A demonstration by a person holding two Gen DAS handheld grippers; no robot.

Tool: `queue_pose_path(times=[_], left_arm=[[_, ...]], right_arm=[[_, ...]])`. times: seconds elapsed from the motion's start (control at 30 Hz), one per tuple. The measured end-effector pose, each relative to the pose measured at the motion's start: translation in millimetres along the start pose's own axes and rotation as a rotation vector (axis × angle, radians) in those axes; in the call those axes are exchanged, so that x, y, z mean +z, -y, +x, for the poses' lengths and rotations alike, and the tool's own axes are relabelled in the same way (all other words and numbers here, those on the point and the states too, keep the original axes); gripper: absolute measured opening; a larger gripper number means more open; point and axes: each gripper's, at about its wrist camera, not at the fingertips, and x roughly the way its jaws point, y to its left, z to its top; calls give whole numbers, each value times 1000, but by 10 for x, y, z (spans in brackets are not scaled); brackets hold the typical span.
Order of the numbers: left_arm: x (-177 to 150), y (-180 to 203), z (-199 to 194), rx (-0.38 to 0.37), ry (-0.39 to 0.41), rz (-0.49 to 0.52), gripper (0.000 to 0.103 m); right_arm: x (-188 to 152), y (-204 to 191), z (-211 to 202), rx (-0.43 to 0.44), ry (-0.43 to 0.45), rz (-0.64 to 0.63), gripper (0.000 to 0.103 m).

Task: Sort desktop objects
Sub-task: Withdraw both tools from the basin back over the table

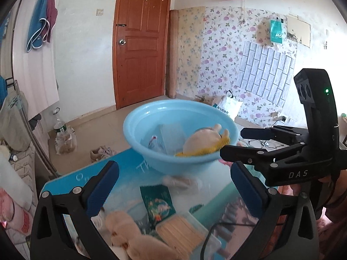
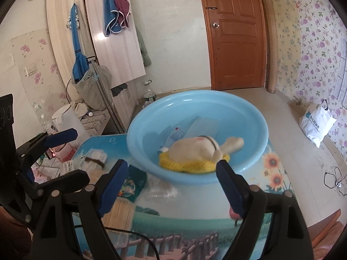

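Light-blue plastic basin (image 2: 198,138) set on table as collection point | plush rabbit (image 2: 203,149) already inside | green packet (image 1: 157,201) left outside | left gripper (image 1: 173,186), right gripper (image 2: 171,186) spread wide, nothing held

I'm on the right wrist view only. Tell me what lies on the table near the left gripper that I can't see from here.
Observer: A beige plush toy lies on the table just under the left gripper, which is open and empty.
Operator: Report what is beside that plush.
Observer: A clear box of wooden sticks sits right next to it, with a black cable running over its near corner.
Operator: Give me the right gripper's state as seen from outside.
Observer: The right gripper hangs open beside the blue basin, near its rim, holding nothing.
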Motion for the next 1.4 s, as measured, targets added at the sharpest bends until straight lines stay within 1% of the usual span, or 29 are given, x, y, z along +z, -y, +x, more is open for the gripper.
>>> queue_pose_path(times=[0.2, 0.5, 0.63, 0.73, 0.9, 1.13, 1.4], left_arm=[[-219, 39, -80, -5, -16, -10, 103], [-533, 86, -149, 4, -50, -9, 103], [-692, 60, -146, 11, -73, -42, 103], [-774, 52, -118, 0, -94, -75, 103], [-810, 145, -109, -6, -103, -54, 103], [-864, 220, -77, -23, -117, -56, 103], [-970, 265, -108, -18, -136, -38, 103]], right_arm=[[-216, -81, -43, 11, -32, -16, 84], [-504, -54, -39, 30, -61, 13, 84], [-620, -64, -12, 43, -81, 18, 84], [-678, -82, -31, 58, -79, 12, 84], [-715, -67, -81, 59, -63, 24, 84], [-744, -86, -149, 47, -50, 7, 84], [-848, -84, -107, 56, -81, 19, 84]])
